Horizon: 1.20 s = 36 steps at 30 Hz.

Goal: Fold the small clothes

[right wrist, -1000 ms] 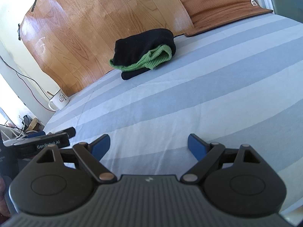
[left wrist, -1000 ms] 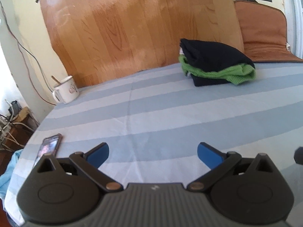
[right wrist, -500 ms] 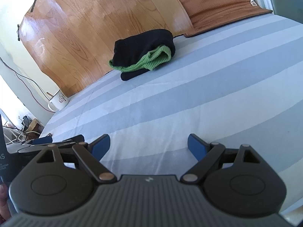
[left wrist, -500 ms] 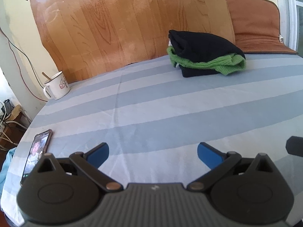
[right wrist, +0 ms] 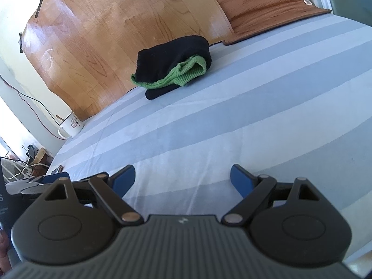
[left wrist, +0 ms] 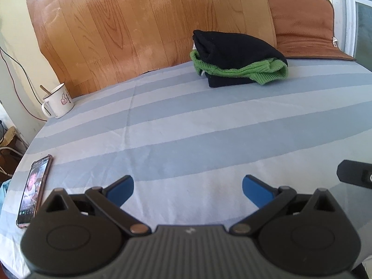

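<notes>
A: What sits at the left edge of the striped bedsheet (left wrist: pixel 186 121)?

B: A smartphone (left wrist: pixel 33 191), screen lit, lies flat at the near left edge. Further back along that edge, a white enamel mug (left wrist: pixel 59 103) with a spoon in it stands at the far left corner, near the wood-grain panel (left wrist: pixel 139 28). Both look parked clear of the working area.

A: And the grippers?

B: The left gripper (left wrist: pixel 187 187) hangs low over the near edge, its blue pads (left wrist: pixel 121 189) spread wide with nothing between them. The right gripper (right wrist: pixel 182 177) is likewise released and empty. Each seems to be held back from the cloth, ready for a reach.

A: Where are the clothes?

B: A pile of black and green knitwear (left wrist: pixel 237 61) sits toward the far edge of the sheet, right of centre, close to the panel and well apart from both grippers. In the right wrist view the pile (right wrist: pixel 173 67) shows a ribbed green layer between black ones. It appears already stacked, likely set aside there to keep the middle free.

A: Further right?

B: A brown cushion (left wrist: pixel 302 25) leans at the far right corner.
</notes>
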{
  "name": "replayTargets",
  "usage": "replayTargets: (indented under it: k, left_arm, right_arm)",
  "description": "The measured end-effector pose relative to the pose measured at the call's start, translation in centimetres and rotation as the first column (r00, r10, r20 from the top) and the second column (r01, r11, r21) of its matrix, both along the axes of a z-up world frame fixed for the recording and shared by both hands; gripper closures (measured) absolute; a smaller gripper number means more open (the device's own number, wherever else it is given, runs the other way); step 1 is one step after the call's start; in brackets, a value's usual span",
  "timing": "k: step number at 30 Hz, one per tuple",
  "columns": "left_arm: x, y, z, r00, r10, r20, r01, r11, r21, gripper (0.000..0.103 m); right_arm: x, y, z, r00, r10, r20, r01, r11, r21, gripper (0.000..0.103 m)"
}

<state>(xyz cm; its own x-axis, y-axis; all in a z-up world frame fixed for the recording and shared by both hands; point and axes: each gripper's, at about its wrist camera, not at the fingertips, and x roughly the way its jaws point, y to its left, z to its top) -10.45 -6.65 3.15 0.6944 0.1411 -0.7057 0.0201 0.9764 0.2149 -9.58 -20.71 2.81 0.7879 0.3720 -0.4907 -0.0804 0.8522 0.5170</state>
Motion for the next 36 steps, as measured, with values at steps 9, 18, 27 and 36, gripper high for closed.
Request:
replayTargets:
  k: [9, 18, 27, 36]
  left_arm:
    - [0.05, -0.23, -0.07, 1.000, -0.002, -0.011, 0.002, 1.000, -0.002, 0.000]
    - [0.11, -0.31, -0.08, 1.000, -0.006, -0.026, 0.006, 1.000, -0.019, 0.000]
    - [0.17, -0.49, -0.14, 0.999, -0.016, -0.043, 0.014, 0.999, -0.032, 0.000]
    - [0.27, -0.51, -0.17, 0.998, -0.018, -0.056, 0.016, 0.999, -0.041, 0.000]
  right_arm:
    - [-0.02, -0.03, -0.02, 1.000, 0.000, 0.000, 0.000, 1.000, 0.001, 0.012]
    - [-0.03, -0.17, -0.03, 1.000, 0.001, -0.001, -0.001, 1.000, 0.001, 0.012]
    - [-0.04, -0.17, -0.05, 1.000, 0.001, 0.000, -0.001, 1.000, 0.002, 0.012]
    - [-0.07, -0.18, -0.07, 1.000, 0.001, 0.000, -0.001, 1.000, 0.002, 0.012]
